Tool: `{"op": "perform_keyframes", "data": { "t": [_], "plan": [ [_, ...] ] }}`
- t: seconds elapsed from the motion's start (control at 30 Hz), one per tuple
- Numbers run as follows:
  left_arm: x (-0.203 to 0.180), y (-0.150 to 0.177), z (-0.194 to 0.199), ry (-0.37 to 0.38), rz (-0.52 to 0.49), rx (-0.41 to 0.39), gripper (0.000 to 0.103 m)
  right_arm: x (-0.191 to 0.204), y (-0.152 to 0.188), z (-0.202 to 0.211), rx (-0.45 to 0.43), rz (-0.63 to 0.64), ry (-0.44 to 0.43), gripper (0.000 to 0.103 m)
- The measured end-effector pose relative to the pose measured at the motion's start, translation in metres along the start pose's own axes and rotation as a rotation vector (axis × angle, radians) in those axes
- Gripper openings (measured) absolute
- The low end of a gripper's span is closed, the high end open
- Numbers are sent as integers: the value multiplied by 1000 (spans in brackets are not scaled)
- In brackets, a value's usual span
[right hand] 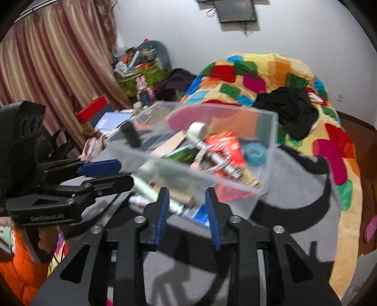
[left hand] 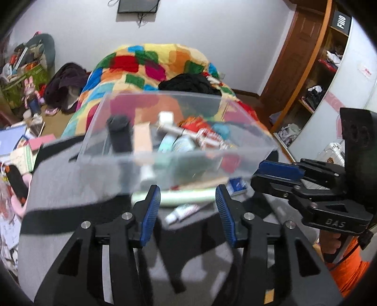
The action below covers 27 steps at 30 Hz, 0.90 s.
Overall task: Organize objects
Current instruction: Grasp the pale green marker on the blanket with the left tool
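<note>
1. The clear bin sits on a grey cloth at the foot of the quilt; both views are motion-blurred.
2. Inside the bin lie a black cylinder, a white roll, a red packet, a teal ring and a pale green tube. Other contents are too blurred to name.
3. The left gripper is at the bin's near wall, its fingers apart with nothing between them. In the right view it sits at the bin's left corner.
4. The right gripper is also at the bin's near wall, jaws apart and empty. In the left view it is just off the bin's right corner.
5. Beyond the bin, black clothing lies on the quilt.
6. Further from the bin, a screen hangs on the wall.
</note>
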<state>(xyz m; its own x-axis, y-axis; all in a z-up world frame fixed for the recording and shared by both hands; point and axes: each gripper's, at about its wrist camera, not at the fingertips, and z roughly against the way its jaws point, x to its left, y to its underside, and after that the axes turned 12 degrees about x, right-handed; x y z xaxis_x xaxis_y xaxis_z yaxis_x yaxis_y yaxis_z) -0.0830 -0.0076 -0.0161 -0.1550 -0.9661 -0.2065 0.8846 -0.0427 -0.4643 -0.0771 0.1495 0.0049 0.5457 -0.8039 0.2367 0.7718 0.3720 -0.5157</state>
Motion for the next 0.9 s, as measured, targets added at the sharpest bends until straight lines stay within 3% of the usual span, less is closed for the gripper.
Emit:
{"op": "perform_keyframes", "data": {
  "t": [0.13,0.33,0.63,0.7,0.8,0.9],
  "plan": [
    [15,17,-11,-31,17,45,48,13,-2,-23,60,31,-32,32],
    [31,30,-16,-10,35,68,48,20,-11,-47,121,34,-82,32],
    [29,35,-21,24,14,79,48,25,-15,-57,144,39,-122,32],
    [27,34,-22,28,10,79,48,26,-16,-57,138,43,-131,30],
    [26,30,-24,24,9,82,48,28,-16,-56,134,57,-166,16],
    [27,29,-19,21,13,74,48,31,-12,-55,136,81,-185,13]
  ]
}}
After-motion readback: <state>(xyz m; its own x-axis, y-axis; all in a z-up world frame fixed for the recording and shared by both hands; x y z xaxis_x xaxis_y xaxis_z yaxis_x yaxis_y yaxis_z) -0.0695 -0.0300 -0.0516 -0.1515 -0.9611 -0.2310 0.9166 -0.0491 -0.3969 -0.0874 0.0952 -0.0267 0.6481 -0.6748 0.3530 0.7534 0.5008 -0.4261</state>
